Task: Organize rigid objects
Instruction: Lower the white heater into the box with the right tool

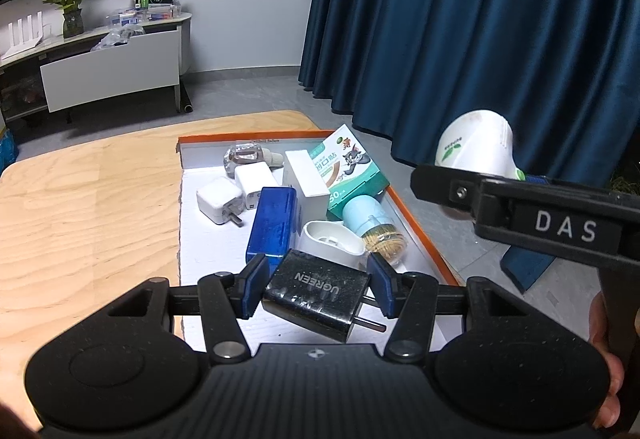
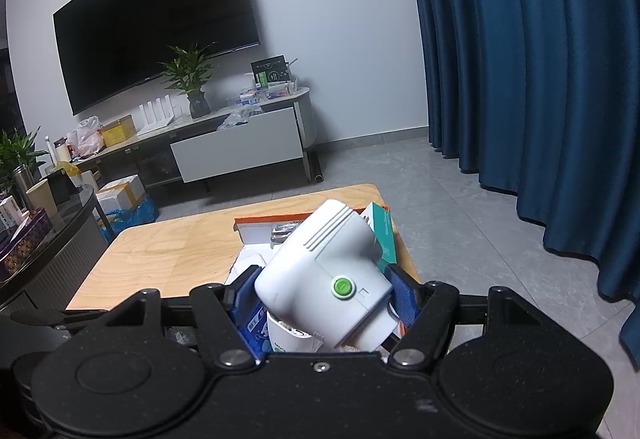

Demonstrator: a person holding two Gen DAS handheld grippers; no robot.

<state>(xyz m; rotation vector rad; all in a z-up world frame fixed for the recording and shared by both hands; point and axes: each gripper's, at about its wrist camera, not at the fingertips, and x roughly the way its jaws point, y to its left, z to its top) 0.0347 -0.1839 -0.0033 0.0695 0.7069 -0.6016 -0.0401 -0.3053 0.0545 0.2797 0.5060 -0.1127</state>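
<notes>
Left gripper [image 1: 316,285]: blue-padded jaws closed on a black cube-shaped UGREEN wall charger [image 1: 316,295], held tilted with its two metal prongs pointing right, above the near end of a shallow orange-rimmed cardboard tray [image 1: 416,215]. The tray sits on a light wooden table [image 1: 88,199] and contains two white plug adapters [image 1: 232,195], a blue rectangular block [image 1: 274,227], a white box [image 1: 306,179], a teal-and-white cartoon-printed carton [image 1: 352,167], a pale blue toothpick holder [image 1: 374,225] and a white oval cup [image 1: 332,241]. Right gripper [image 2: 324,297]: jaws clamped on a white plastic plug-in device with a green button [image 2: 326,275], held above the tray's right side.
</notes>
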